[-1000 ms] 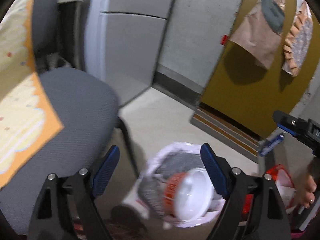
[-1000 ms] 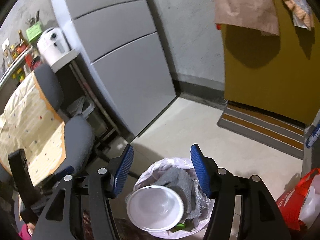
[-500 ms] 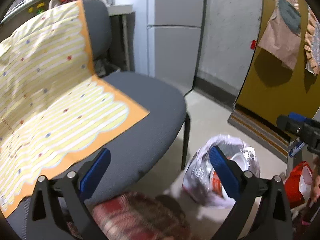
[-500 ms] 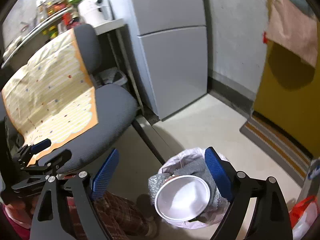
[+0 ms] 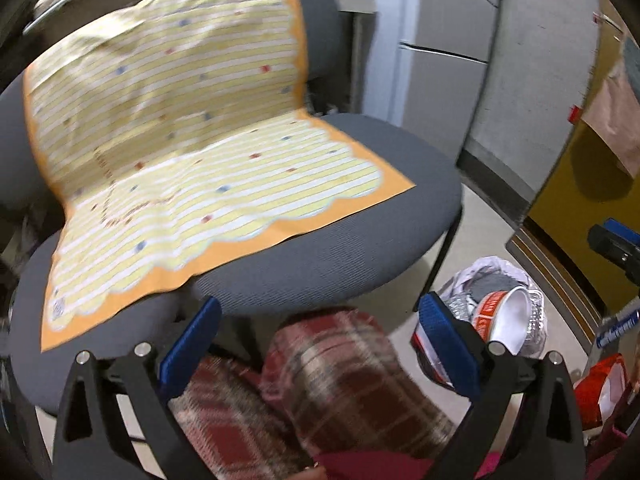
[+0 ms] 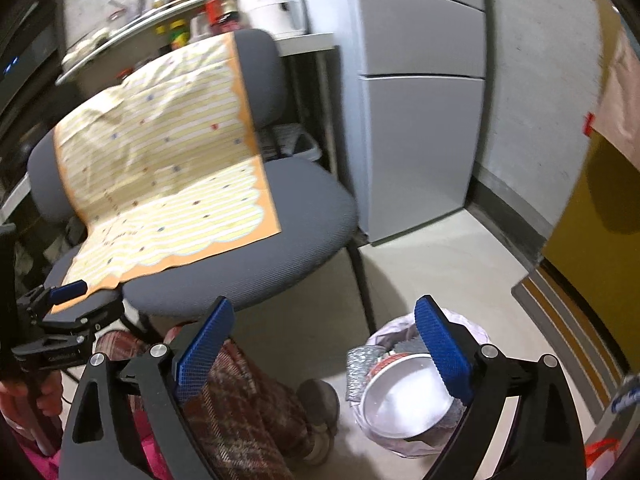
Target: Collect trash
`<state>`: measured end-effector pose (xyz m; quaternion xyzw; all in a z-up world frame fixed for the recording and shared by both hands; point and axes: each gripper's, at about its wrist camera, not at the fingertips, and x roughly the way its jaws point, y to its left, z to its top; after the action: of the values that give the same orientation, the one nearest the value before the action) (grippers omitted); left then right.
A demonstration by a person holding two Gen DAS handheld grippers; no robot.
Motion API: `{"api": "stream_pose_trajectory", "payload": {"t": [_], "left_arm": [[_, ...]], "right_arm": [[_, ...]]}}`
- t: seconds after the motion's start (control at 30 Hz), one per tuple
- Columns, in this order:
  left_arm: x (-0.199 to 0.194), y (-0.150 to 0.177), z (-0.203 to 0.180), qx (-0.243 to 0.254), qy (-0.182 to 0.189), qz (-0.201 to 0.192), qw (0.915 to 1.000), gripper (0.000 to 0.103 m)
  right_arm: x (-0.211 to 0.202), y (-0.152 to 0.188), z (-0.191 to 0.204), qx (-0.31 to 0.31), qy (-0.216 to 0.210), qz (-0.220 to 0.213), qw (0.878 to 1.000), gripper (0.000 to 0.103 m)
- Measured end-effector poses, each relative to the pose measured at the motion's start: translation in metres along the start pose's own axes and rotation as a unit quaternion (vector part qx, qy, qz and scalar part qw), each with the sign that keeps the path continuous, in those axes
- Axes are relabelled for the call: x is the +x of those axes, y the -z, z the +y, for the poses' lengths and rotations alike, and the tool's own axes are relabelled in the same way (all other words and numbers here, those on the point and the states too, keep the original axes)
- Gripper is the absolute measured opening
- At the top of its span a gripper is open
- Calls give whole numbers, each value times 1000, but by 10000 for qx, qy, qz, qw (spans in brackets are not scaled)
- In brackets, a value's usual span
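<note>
A white trash bag stands on the floor beside the chair, holding a white bowl with a red label and grey crumpled trash; it also shows in the right wrist view, with the bowl lying mouth-up. My left gripper is open and empty, held above the person's plaid-trousered leg, left of the bag. My right gripper is open and empty, its right finger above the bag's rim. The left gripper shows in the right wrist view at the far left.
A grey office chair carries a yellow striped paper sheet over seat and back. A grey cabinet, a yellow door with a doormat, and a red bag stand around.
Both grippers have swung left and up, away from the trash bag toward the chair. The bag has shifted to the lower right in both views. Both stay open.
</note>
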<state>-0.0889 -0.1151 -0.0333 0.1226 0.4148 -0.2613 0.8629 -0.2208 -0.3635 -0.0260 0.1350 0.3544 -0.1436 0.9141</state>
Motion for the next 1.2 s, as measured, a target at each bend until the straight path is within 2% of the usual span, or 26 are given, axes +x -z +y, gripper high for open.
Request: {"api": "stream_pose_trajectory", "payload": {"t": [0.2,0.5,1.2], "left_arm": [[-8,0,20,-243,-157,-51,9996,96],[-10,0,10,-180,-51,-65,9998,96],[-12,-2,15,-239,-54,-84,9997,96]], "right_arm": [[-1,-2,7,-23,-46,-13,10000,92],[0,-2,3,74,-29,8,10000,92],[3,-1,2,80,-14,39,10000,92]]}}
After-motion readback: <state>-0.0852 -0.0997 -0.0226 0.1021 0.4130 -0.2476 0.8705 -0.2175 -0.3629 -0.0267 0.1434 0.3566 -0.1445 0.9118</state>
